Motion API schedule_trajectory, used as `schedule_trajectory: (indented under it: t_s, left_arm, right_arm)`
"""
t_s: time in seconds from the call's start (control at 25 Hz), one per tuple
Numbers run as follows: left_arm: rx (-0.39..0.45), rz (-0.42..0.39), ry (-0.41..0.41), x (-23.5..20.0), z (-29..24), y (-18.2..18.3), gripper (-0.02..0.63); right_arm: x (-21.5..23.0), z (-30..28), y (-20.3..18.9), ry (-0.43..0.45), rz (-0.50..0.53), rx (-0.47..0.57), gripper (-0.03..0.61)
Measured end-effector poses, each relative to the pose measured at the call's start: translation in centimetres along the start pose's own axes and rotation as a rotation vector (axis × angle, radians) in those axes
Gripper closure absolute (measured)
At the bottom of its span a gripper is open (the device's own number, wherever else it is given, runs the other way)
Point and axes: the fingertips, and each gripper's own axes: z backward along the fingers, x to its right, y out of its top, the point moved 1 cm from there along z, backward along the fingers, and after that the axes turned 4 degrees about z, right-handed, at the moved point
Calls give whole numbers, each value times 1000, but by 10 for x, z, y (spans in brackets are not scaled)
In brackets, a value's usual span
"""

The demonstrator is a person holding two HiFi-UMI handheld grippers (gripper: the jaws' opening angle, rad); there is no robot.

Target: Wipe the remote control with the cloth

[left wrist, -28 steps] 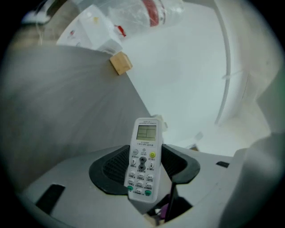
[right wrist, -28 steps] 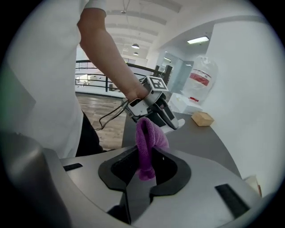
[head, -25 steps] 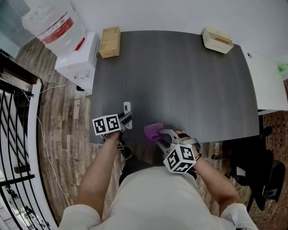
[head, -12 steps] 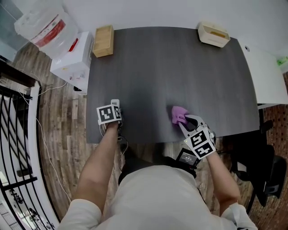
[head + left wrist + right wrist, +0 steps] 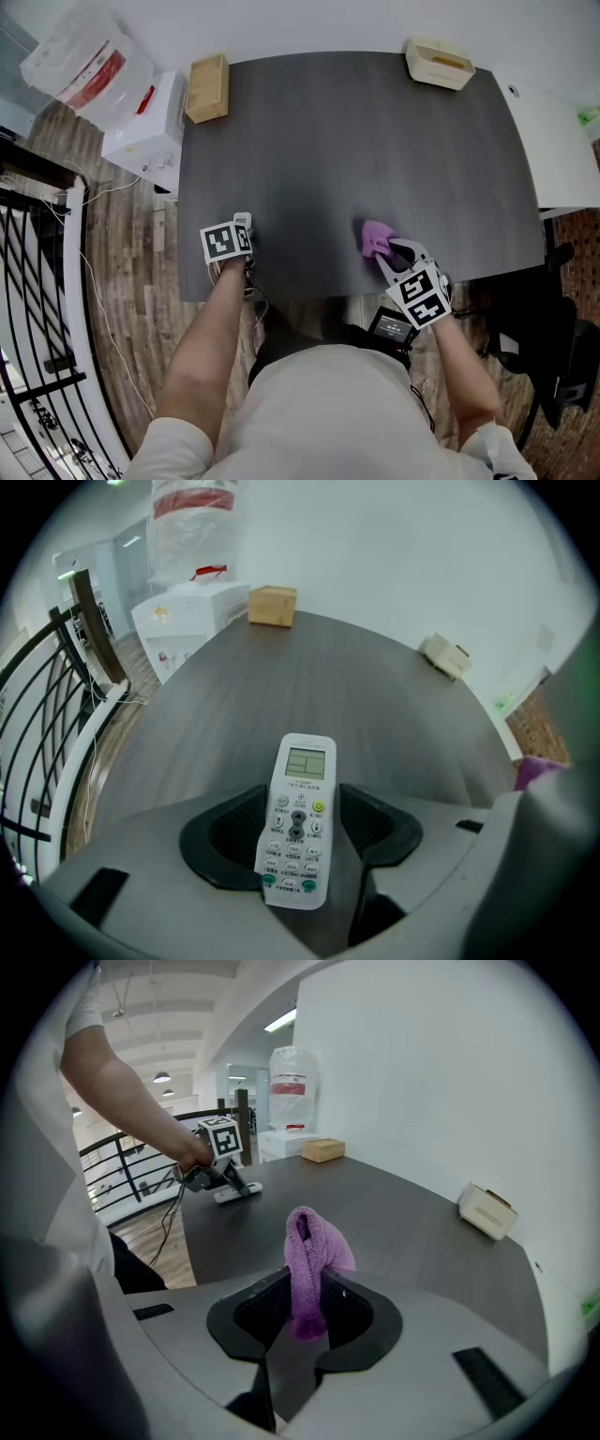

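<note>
- Head view: a dark grey table (image 5: 356,141) is being seen from above. It is filling the middle of the frame, and a person's two arms are reaching in from the bottom edge.
- At the table's lower left, the left gripper (image 5: 240,234) is being pointed steeply down at the tabletop. The white end of the remote control (image 5: 242,220) is being shown just above the gripper's marker cube.
- At lower centre-right, the right gripper (image 5: 386,253) is being held near the table's front edge. A purple cloth (image 5: 375,236) is bunched at its tip, well apart from the remote control.
- A wooden box (image 5: 207,88) is being shown at the table's upper left corner and a cream tray (image 5: 439,64) at its upper right corner. A white water dispenser (image 5: 145,117) is standing beside the table in the frame's upper left.
- Left gripper view: the remote control (image 5: 305,761) is being clamped by its button end between the two black jaws of the left gripper (image 5: 302,797). The jaws are being kept fairly wide around its body. Its buttons are facing up and its screen end is pointing away, towards the frame's centre.
- Right gripper view: the cloth (image 5: 311,1232) is being pinched between the jaws of the right gripper (image 5: 307,1283), which are set narrow on it. The cloth is standing up above them as a folded hump at the frame's centre.
- In the upper left of this view, the left gripper (image 5: 225,1185) is being seen at the far end of the table. The remote control (image 5: 240,1191) is lying flat on the tabletop under it.
</note>
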Motion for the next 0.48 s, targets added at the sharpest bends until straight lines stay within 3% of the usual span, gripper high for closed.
schedule_trajectory:
  t_s: [0.48]
  left_arm:
    - [-2, -3, -114, 11, 7, -7, 377]
  right_arm:
    - [1, -14, 10, 34, 22, 13, 488]
